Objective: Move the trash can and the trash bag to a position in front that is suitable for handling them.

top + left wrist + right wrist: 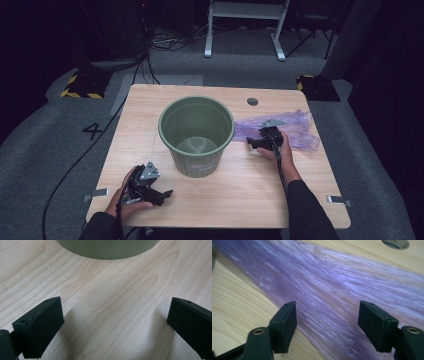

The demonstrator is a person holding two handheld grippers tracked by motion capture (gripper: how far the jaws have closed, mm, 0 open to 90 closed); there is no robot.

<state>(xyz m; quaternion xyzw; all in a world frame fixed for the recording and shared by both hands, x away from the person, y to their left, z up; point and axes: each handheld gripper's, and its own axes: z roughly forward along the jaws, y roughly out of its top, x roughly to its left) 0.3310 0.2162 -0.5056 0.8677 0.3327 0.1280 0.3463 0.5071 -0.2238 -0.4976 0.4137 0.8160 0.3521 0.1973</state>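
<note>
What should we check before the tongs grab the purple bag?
1. Right tongs open wide enough: ok.
2. Purple bag lies between and just beyond their jaws: ok.
3. Pads pressing on the bag: not ok, not yet gripping.
4. Green bin upright, mouth open: ok.
5. Left tongs open, nothing between them, away from the bag: ok.
6. Where the bag's opening is: cannot tell.

Olive-green bin (196,134) — sheer purple bag (295,127) — pale wood-grain table (240,195)
</note>
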